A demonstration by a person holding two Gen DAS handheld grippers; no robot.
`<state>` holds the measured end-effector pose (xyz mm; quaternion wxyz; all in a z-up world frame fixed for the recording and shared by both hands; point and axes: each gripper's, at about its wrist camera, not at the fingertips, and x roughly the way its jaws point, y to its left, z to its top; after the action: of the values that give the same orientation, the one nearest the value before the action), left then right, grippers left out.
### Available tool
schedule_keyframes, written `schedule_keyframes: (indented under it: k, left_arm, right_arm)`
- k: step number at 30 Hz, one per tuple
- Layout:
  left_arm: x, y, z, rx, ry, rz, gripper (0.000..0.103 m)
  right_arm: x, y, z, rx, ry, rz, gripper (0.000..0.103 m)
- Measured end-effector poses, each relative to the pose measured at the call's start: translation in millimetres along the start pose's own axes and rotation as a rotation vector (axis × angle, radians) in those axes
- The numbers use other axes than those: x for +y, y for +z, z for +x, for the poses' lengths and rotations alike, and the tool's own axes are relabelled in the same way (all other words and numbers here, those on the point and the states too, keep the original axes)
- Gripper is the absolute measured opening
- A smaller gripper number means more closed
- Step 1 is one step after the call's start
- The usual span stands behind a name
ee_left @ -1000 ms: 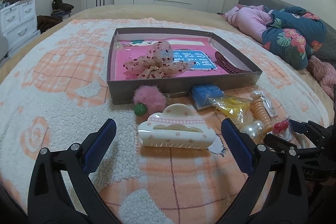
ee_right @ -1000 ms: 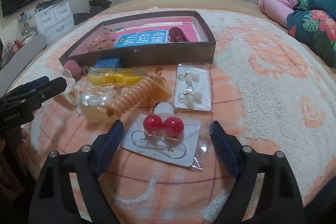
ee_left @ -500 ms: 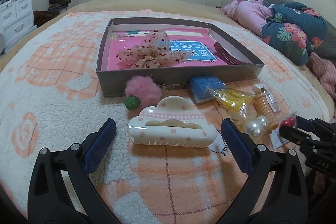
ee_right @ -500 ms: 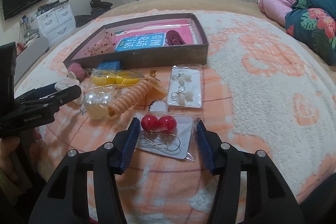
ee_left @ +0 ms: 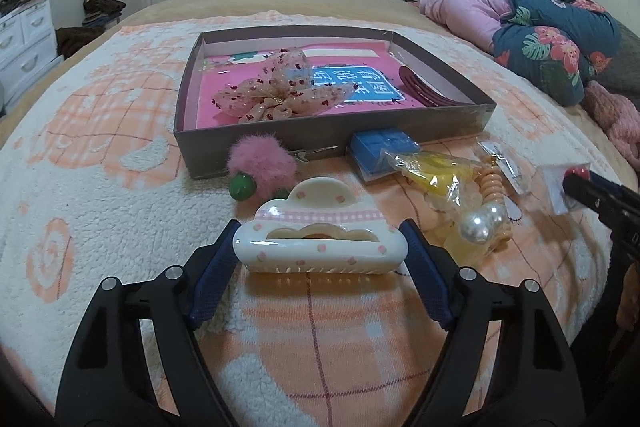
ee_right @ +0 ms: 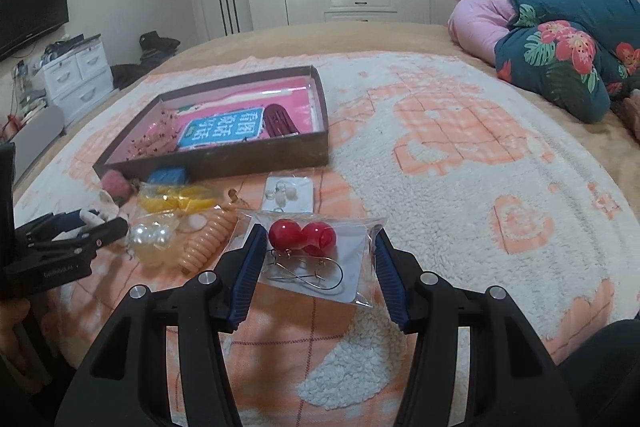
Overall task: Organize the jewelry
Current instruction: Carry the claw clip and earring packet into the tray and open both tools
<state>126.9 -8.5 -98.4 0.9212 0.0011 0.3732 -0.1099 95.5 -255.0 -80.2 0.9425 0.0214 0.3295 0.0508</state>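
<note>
Left gripper clamped on the cream cloud-shaped plastic hair claw with pink dots, blue pads touching both its ends. Right gripper clamped on the clear plastic packet of red ball earrings, pads pressed against its two side edges, packet lifted off the orange-and-white fleece blanket. Ahead of both: brown shallow cardboard box with pink lining. Between left gripper and box: pink fluffy pompom clip.
</note>
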Motion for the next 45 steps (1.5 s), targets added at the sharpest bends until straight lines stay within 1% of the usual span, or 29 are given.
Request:
schedule_keyframes:
  k: [3,4,5,8,12,16,25,27,32,39,45]
  left_arm:
    - [3,0,-9,-0.018,0.0,-0.009,0.07]
    - [5,1,-12,-0.025,0.001,-0.013,0.069]
    - [7,1,-15,-0.034,-0.001,-0.019,0.064]
    - [15,5,-24,-0.062,0.003,-0.046,0.064]
    - [24,7,-31,-0.078,-0.001,-0.073,0.064]
    - [27,11,-39,-0.102,-0.004,-0.085,0.064]
    - [40,20,-55,-0.159,0.02,-0.127,0.064]
    - [44,23,-57,-0.17,0.033,-0.132,0.064]
    - [49,29,-56,-0.178,0.039,-0.146,0.064]
    - [47,42,-49,-0.183,0.036,-0.132,0.064]
    - [46,59,-39,-0.189,0.023,-0.13,0.064]
  right_arm:
    - [1,3,-5,-0.031,0.01,-0.006,0.051]
    - [2,4,-6,-0.035,0.015,-0.008,0.051]
    - [2,4,-7,-0.039,0.02,-0.01,0.051]
    - [5,6,-9,-0.048,0.04,-0.013,0.051]
    - [11,9,-10,-0.062,0.06,-0.027,0.051]
    - [16,11,-13,-0.08,0.073,-0.043,0.051]
    - [27,18,-11,-0.094,0.097,-0.083,0.051]
    - [28,20,-11,-0.098,0.1,-0.089,0.051]
    - [31,29,-8,-0.108,0.116,-0.101,0.051]
    - [32,43,0,-0.111,0.127,-0.108,0.051]
    - [32,58,5,-0.133,0.126,-0.111,0.051]
